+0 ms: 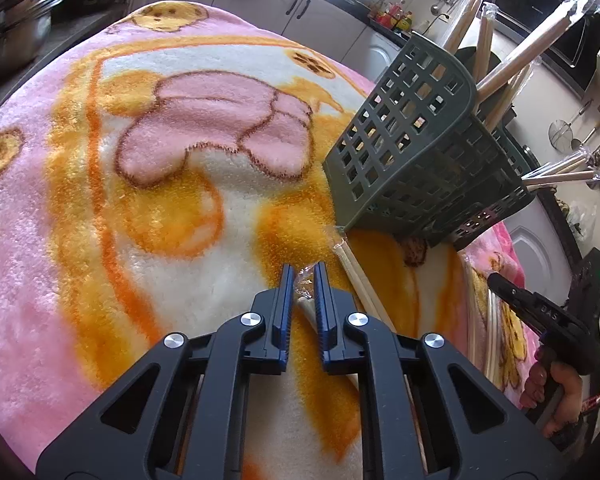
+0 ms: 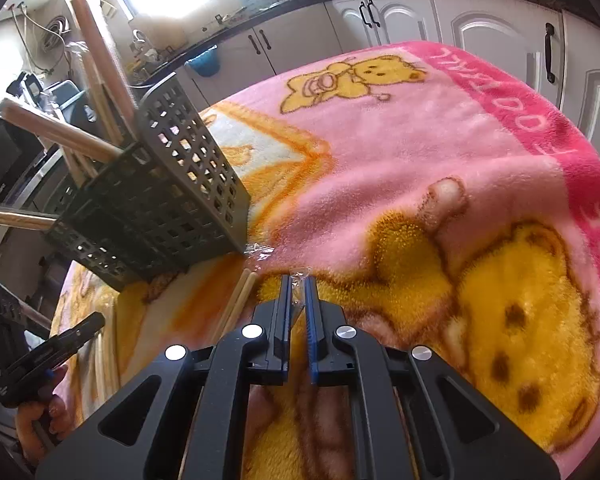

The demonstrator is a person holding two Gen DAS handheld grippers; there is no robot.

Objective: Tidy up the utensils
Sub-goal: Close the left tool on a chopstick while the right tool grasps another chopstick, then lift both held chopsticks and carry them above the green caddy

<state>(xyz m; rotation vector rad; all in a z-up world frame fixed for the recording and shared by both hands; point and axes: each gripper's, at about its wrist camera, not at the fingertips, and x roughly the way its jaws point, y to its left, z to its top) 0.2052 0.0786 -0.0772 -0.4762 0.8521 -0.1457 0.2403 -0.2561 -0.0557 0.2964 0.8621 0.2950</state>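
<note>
A grey-green slotted utensil basket (image 1: 412,140) (image 2: 172,184) stands on the pink and orange blanket (image 1: 160,200) with several plastic-wrapped wooden handles (image 1: 528,52) sticking out of it. My left gripper (image 1: 304,276) is shut on a cream utensil in clear wrap (image 1: 306,306), low over the blanket in front of the basket. My right gripper (image 2: 299,284) is shut on the clear wrapper end of another wrapped utensil (image 2: 300,278); the rest of that utensil is hidden under the jaws. A wrapped pair of chopsticks (image 1: 360,276) (image 2: 240,300) lies loose between the two grippers.
Each wrist view shows the other gripper (image 1: 540,312) (image 2: 52,352) at its edge, held by a hand (image 1: 552,392) (image 2: 40,416). More pale sticks (image 1: 490,340) lie near the right gripper. Kitchen cabinets (image 2: 480,28), pots (image 1: 16,28) and a dark oven (image 1: 548,8) surround the table.
</note>
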